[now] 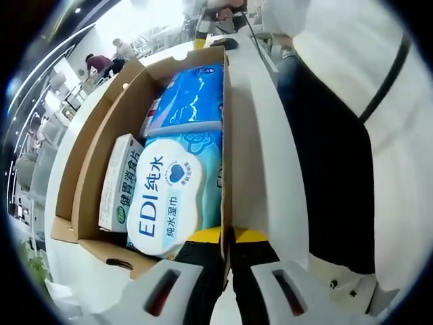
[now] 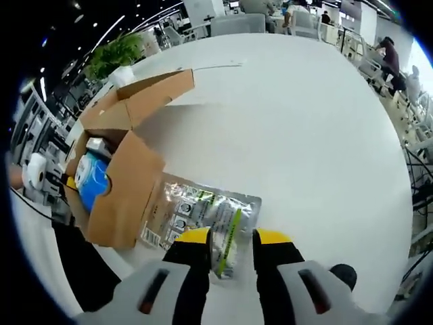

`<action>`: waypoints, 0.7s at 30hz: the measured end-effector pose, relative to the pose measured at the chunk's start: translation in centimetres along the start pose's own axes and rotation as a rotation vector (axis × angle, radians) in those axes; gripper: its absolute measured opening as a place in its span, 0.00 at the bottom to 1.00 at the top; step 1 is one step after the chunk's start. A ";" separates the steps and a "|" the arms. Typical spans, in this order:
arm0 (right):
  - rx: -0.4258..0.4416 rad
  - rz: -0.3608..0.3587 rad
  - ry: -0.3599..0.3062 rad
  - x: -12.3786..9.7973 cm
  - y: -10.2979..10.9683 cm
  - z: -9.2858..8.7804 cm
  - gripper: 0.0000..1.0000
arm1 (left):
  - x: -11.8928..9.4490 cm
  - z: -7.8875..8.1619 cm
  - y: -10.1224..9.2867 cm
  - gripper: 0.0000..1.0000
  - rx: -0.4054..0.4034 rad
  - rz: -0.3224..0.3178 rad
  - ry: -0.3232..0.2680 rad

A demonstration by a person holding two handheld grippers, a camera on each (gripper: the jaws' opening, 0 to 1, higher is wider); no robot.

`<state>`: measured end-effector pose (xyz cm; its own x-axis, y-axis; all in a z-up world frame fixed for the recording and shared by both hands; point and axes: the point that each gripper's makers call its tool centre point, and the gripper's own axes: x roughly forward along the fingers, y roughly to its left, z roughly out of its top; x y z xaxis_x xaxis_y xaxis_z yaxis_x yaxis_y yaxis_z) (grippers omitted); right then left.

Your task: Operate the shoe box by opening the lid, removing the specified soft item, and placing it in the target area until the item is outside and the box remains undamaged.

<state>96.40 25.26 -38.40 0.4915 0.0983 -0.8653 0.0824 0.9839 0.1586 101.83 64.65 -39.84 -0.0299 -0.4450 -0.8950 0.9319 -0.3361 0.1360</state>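
right gripper view | white table (image 2: 291, 122), open office | right tongs (image 2: 228, 242) pinching clear packet (image 2: 203, 213) | left tongs (image 1: 226, 238) astride box wall (image 1: 226, 135)

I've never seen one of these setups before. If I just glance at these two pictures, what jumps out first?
In the left gripper view, an open brown cardboard box packed with goods: a pale blue wet-wipes pack with a white label in front, a bright blue soft pack behind it, a white carton with green print beside. The left gripper straddles the box wall. In the right gripper view, the right gripper pinches a clear crinkly plastic packet lying on the white table.
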 end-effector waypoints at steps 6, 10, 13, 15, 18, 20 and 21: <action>-0.004 -0.023 -0.095 -1.1 -0.3 0.7 0.26 | 0.0 0.1 0.0 0.02 -0.002 0.001 0.001; -0.042 -0.030 -0.130 -1.2 0.3 -0.1 0.26 | 0.0 0.0 0.0 0.03 -0.005 0.005 0.002; -0.046 -0.044 -0.185 -1.3 1.4 0.1 0.34 | 0.1 -0.1 0.0 0.03 -0.006 0.004 0.003; -0.058 -0.052 -0.213 -1.0 2.3 -0.2 0.39 | 0.0 0.0 0.0 0.03 -0.008 0.003 0.004; -0.066 -0.050 -0.214 -0.5 2.6 -0.4 0.39 | -0.1 0.1 0.0 0.03 -0.012 0.003 0.005; -0.096 -0.073 -0.208 -0.4 3.1 -0.6 0.39 | 0.0 0.1 0.0 0.03 -0.015 0.003 0.006; -0.103 -0.075 -0.214 -0.4 3.3 -0.5 0.39 | -0.1 0.1 0.0 0.03 -0.019 0.002 0.008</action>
<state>96.01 28.53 -37.76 0.6609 0.0018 -0.7505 0.0418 0.9984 0.0392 101.75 64.60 -39.73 -0.0251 -0.4393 -0.8980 0.9387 -0.3193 0.1299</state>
